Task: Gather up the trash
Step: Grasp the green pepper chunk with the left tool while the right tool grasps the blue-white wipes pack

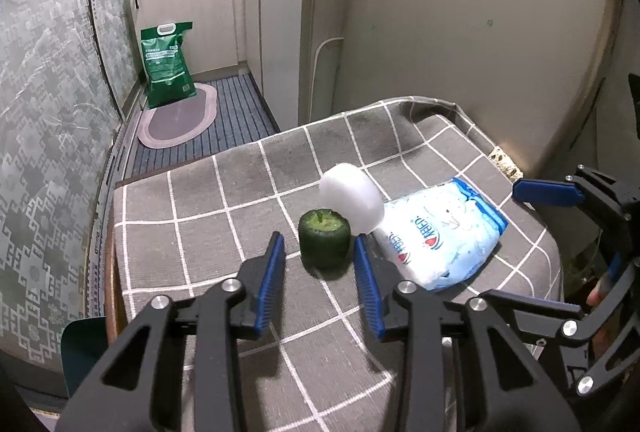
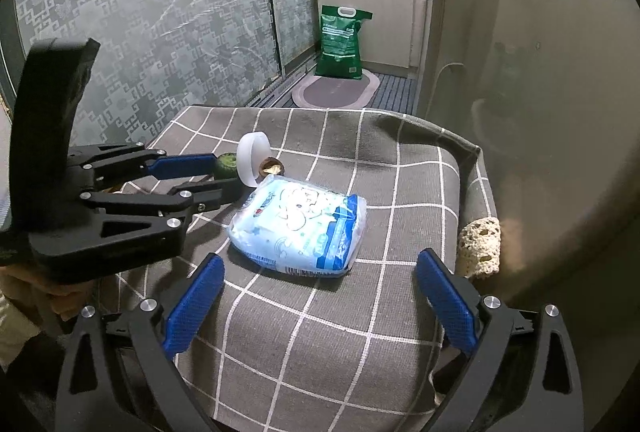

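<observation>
A dark green pepper stub [image 1: 324, 242] stands on the grey checked tablecloth [image 1: 192, 240]. My left gripper [image 1: 317, 238] is open, its blue pads on either side of the stub's near half without pressing on it. A white cup [image 1: 352, 200] lies tilted just behind the stub, and a brown scrap [image 2: 272, 168] sits by its mouth. Right of them lies a blue-and-white tissue pack [image 1: 440, 232]. My right gripper [image 2: 320, 258] is wide open just short of the tissue pack [image 2: 300, 228], holding nothing. In the right wrist view the left gripper [image 2: 228, 176] reaches in from the left to the pepper stub [image 2: 226, 168].
The fridge [image 1: 460, 32] stands right behind the table. Frosted sliding glass [image 1: 48, 112] runs along the left. On the floor beyond are a green sack [image 1: 168, 64] and an oval mat [image 1: 180, 120]. A lace trim [image 2: 480, 244] hangs at the table's right edge.
</observation>
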Demonstrator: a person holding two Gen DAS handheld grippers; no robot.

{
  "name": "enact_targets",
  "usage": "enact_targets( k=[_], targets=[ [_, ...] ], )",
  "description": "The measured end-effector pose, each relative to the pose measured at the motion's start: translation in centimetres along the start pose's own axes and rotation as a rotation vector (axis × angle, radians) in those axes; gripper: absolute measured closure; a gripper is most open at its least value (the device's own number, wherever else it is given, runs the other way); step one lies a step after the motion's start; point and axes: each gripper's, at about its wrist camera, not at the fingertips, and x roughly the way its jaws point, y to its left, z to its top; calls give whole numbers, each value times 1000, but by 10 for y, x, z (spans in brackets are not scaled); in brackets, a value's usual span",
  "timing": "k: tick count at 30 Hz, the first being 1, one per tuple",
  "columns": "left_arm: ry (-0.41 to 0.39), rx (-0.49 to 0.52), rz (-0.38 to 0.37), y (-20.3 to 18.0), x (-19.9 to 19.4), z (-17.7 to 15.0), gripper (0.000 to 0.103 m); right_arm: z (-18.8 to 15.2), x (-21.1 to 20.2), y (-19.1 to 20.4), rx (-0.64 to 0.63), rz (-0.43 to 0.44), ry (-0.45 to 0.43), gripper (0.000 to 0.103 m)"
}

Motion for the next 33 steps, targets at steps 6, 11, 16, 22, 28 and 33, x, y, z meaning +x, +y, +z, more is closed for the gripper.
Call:
enact_targets(
  k=[6, 11, 16, 22, 28, 33],
  targets=[
    [-10, -26, -35, 4, 4, 2, 66, 2, 1, 3, -8, 2, 0, 5],
    [0, -54, -52, 8, 2, 4, 78, 4, 8, 10, -18, -16, 18, 5],
    [-22, -78, -52, 14, -11, 5, 78, 6, 14, 16, -13, -42, 16, 4],
    [-44, -91, -51, 21, -27, 4, 78, 7, 23, 23, -5, -99, 10, 4],
    [-57, -91, -48, 29, -43, -1, 78, 13, 34, 27, 26, -156, -5, 4],
    [-75, -102, -49, 39, -58, -4, 78, 15, 40, 28, 42, -173, -23, 4]
  ],
)
